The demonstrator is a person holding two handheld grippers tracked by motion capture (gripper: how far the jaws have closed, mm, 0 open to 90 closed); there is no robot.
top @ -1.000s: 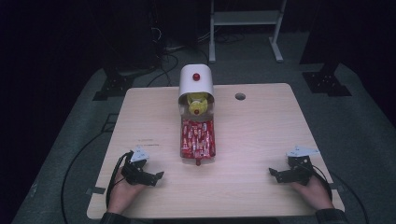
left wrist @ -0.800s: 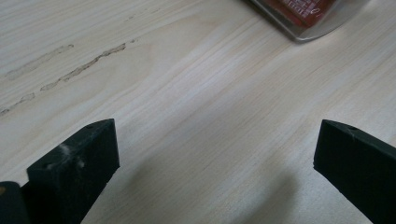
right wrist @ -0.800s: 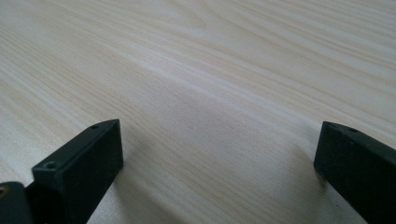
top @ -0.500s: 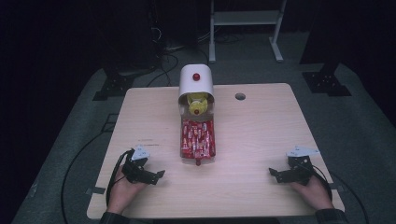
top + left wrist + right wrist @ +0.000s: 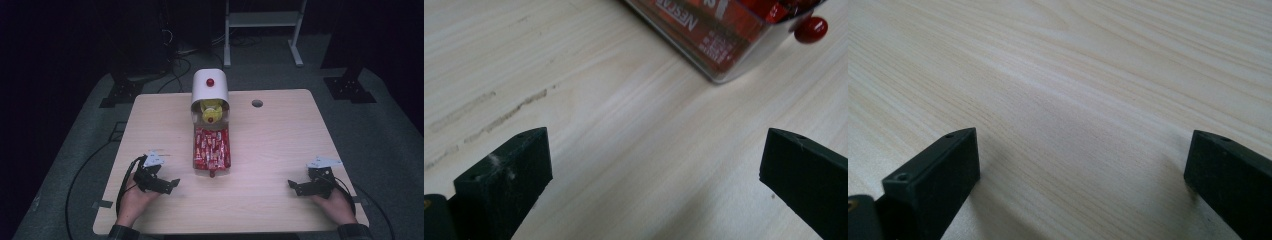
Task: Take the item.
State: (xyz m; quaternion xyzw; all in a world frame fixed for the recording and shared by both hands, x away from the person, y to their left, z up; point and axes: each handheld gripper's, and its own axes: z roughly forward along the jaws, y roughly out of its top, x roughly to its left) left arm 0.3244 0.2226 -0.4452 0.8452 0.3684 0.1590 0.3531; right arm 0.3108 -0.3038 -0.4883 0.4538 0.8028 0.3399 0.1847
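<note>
The wooden table point(image 5: 280, 150) occupies the centre of the high view. At its upper middle lies a white dispenser housing point(image 5: 210, 86) with a red knob point(image 5: 210, 81) on top. A clear drawer point(image 5: 212, 149) extends from it toward the lower part of the frame, pulled out and packed with red sachets point(image 5: 212, 147). A yellow item point(image 5: 210, 111) sits at the mouth of the housing; its nature cannot be determined. A second red knob point(image 5: 810, 29) fronts the drawer and appears at the upper right of the left gripper view.

The left gripper point(image 5: 169, 185) rests at the lower left of the high view, just beside the drawer's front corner. Its jaws stand wide apart with nothing between them, and bare wood fills the gap. The right gripper point(image 5: 295, 186) rests at the lower right, well apart from the drawer, jaws likewise spread and empty over plain table surface.

Both units are held low and symmetric near the table's near edge. This is judged a ready stance: the spread jaws leave either side free to approach the drawer, and the left unit is better placed for the front knob.
</note>
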